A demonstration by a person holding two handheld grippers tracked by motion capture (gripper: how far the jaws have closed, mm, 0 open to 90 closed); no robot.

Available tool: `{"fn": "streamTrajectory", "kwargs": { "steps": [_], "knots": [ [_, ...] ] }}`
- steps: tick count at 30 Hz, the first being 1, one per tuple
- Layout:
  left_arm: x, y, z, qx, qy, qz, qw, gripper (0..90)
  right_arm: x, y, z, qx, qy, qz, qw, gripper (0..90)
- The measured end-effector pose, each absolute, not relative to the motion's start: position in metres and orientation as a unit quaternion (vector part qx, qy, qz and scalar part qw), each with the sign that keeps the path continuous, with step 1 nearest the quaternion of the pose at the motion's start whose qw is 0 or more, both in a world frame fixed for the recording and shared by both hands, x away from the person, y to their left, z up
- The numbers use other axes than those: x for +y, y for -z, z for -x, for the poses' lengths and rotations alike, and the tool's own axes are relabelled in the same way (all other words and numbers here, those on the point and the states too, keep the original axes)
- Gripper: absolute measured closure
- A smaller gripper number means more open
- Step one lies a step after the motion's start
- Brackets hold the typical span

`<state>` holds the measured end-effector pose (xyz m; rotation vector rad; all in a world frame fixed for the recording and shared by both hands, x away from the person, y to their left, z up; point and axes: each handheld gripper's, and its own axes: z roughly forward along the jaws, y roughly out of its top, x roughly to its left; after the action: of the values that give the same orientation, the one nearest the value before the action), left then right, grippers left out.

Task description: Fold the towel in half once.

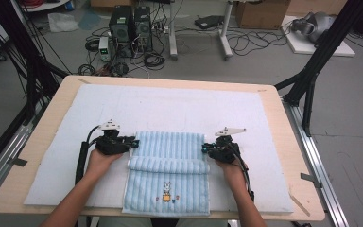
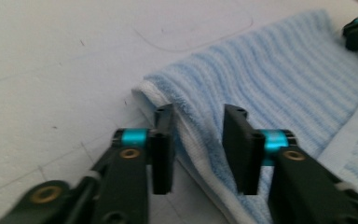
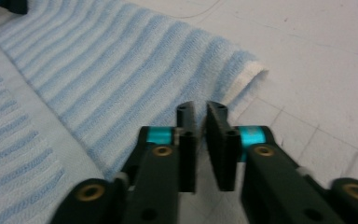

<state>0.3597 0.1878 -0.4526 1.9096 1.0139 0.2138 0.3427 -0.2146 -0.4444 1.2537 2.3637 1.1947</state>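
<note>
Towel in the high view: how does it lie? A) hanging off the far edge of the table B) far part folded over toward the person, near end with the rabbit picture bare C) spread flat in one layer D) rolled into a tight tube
B: the towel has its far part doubled over, ending in a rolled fold edge across the middle, while the near end with the small rabbit picture lies uncovered on the white mat.

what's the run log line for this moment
towel: part folded | left gripper: open at its left edge | right gripper: shut at its right edge
</note>
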Motion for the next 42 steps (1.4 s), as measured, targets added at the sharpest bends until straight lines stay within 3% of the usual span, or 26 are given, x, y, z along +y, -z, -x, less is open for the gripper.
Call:
{"fn": "streamTrajectory", "kwargs": {
  "steps": [2, 5, 9, 14, 16, 18, 21, 27, 33, 36, 38, 42],
  "knots": [
    [0.187, 0.452, -0.358, 0.401, -0.092, -0.783, 0.467, 83.5, -0.214, 0.444, -0.342, 0.802, -0.407, -0.423, 0.109, 86.9],
    [0.186, 0.452, -0.359, 0.401, -0.094, -0.784, 0.465, 86.1, -0.213, 0.444, -0.342, 0.803, -0.407, -0.421, 0.111, 87.5],
    [0.192, 0.449, -0.361, 0.42, -0.097, -0.75, 0.501, 86.1, -0.215, 0.441, -0.342, 0.79, -0.425, -0.426, 0.119, 87.7],
    [0.19, 0.452, -0.365, 0.433, -0.108, -0.748, 0.491, 85.3, -0.217, 0.442, -0.348, 0.78, -0.428, -0.436, 0.137, 87.7],
    [0.191, 0.451, -0.365, 0.441, -0.111, -0.745, 0.488, 74.3, -0.216, 0.445, -0.351, 0.781, -0.422, -0.441, 0.133, 87.4],
    [0.194, 0.452, -0.365, 0.456, -0.114, -0.742, 0.477, 57.3, -0.216, 0.447, -0.352, 0.78, -0.42, -0.445, 0.132, 76.5],
    [0.197, 0.453, -0.366, 0.459, -0.099, -0.745, 0.473, 51.6, -0.217, 0.445, -0.35, 0.772, -0.424, -0.454, 0.135, 62.2],
    [0.184, 0.453, -0.361, 0.42, -0.109, -0.782, 0.447, 59.5, -0.207, 0.45, -0.35, 0.793, -0.391, -0.443, 0.149, 45.8],
    [0.183, 0.453, -0.36, 0.424, -0.124, -0.783, 0.437, 68.1, -0.196, 0.451, -0.347, 0.811, -0.372, -0.421, 0.165, 32.6],
    [0.183, 0.453, -0.36, 0.422, -0.118, -0.784, 0.44, 76.2, -0.195, 0.449, -0.347, 0.814, -0.365, -0.421, 0.167, 38.0],
    [0.18, 0.453, -0.359, 0.408, -0.121, -0.793, 0.436, 84.3, -0.196, 0.447, -0.346, 0.818, -0.366, -0.414, 0.158, 54.2],
    [0.182, 0.454, -0.361, 0.422, -0.103, -0.784, 0.444, 86.1, -0.193, 0.446, -0.345, 0.82, -0.378, -0.41, 0.126, 79.9]
  ]
}}
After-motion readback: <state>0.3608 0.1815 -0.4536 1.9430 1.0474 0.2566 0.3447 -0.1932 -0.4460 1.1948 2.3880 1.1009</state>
